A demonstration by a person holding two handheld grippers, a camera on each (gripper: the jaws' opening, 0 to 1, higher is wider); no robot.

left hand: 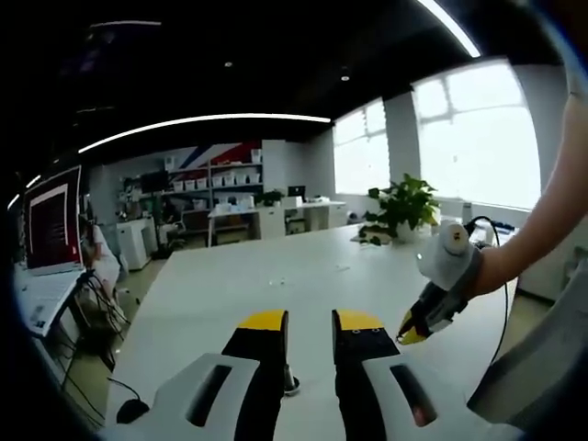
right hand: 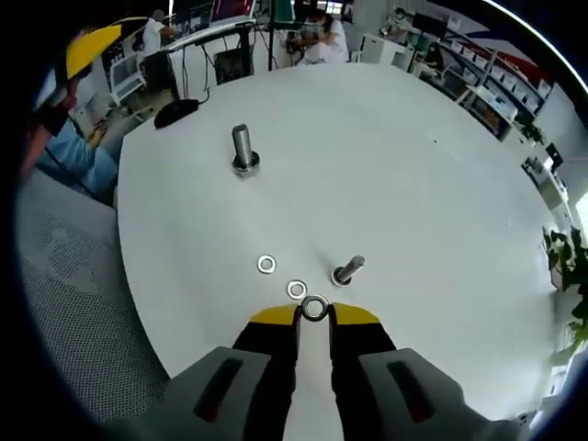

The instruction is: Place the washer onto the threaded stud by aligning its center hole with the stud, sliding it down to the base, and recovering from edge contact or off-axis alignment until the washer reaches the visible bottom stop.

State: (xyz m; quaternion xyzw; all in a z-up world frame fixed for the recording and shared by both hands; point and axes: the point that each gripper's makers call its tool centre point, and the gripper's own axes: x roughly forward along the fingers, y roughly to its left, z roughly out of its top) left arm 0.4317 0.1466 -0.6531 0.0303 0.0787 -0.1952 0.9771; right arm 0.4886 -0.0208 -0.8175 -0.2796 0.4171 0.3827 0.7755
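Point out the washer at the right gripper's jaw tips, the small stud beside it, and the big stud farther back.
Washer at the jaw tips (right hand: 314, 308): right gripper view, on its metal ring.
Small stud (right hand: 349, 270): right gripper view, on its threaded shaft.
Big stud (right hand: 243, 147): right gripper view, on its upright shaft.

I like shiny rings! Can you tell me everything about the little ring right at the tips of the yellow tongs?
The washer is a small, flat, silvery metal ring with a round centre hole. In the right gripper view it sits at the yellow tips of the right tongs, pinched between them above the white table. Its face is turned toward the camera. It is not yet on a stud; the small stud stands just beyond it.
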